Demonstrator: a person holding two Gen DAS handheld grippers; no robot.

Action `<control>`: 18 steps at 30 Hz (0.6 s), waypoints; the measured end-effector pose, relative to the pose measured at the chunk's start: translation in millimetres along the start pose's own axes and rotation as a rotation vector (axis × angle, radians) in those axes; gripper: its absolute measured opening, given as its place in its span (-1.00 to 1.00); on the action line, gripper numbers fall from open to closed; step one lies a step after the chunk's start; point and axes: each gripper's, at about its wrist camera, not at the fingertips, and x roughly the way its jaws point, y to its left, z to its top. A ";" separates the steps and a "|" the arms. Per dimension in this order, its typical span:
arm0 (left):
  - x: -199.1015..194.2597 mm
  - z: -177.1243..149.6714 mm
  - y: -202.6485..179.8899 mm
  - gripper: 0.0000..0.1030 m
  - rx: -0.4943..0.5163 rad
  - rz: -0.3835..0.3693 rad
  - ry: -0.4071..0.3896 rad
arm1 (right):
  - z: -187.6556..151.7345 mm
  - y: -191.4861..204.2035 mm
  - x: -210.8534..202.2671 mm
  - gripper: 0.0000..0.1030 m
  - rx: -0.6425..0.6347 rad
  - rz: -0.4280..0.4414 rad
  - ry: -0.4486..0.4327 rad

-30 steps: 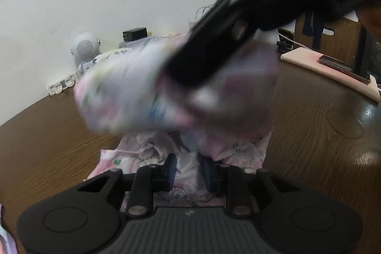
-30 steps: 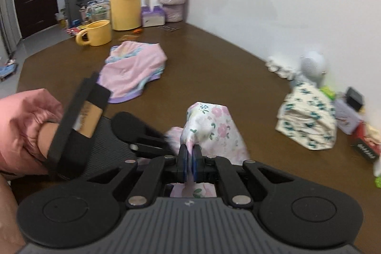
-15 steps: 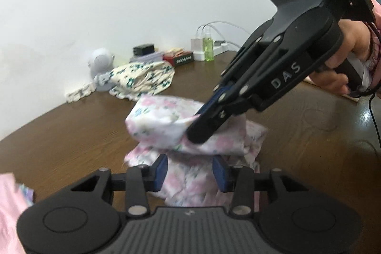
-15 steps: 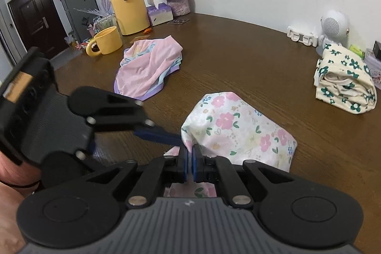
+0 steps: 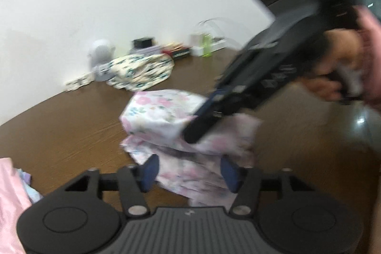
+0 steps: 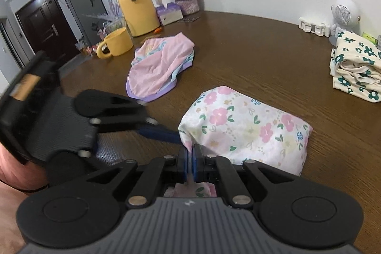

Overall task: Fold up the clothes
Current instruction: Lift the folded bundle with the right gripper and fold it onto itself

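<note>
Right gripper (image 6: 189,160) is clamped on the floral garment's (image 6: 245,127) edge, centre frame on the wooden table (image 6: 250,58). Left gripper (image 5: 189,169) jaws opening, cloth between the pads, not pinched. Only right wrist view shows the pink garment (image 6: 159,66) and yellow mug (image 6: 116,43), upper left.

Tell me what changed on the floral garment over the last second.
The left gripper let go of the floral garment; its jaws are opening, with cloth lying loose between them. The right gripper brought the lifted fold down onto the table. It stays clamped on the cloth edge. The pink garment and green-flowered stack haven't moved.
</note>
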 end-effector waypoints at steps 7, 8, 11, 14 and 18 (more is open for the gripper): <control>32.6 -4.7 -31.5 0.02 0.183 0.079 0.119 | -3.0 -4.0 0.5 -0.93 0.012 0.024 -0.001; 38.1 -4.7 -31.6 -0.25 0.195 0.085 0.129 | -3.3 -4.5 0.7 -0.93 0.013 0.027 0.001; 47.8 -1.8 -29.4 -0.77 0.211 0.111 0.149 | -3.8 -4.9 1.3 -0.93 0.011 0.040 0.008; 53.2 -0.4 -25.1 -0.81 0.219 0.126 0.144 | -4.1 -5.8 3.7 -0.93 0.021 0.046 0.017; 59.0 0.2 -20.4 -0.81 0.198 0.119 0.126 | -7.6 -9.4 11.3 -0.92 0.062 0.047 0.020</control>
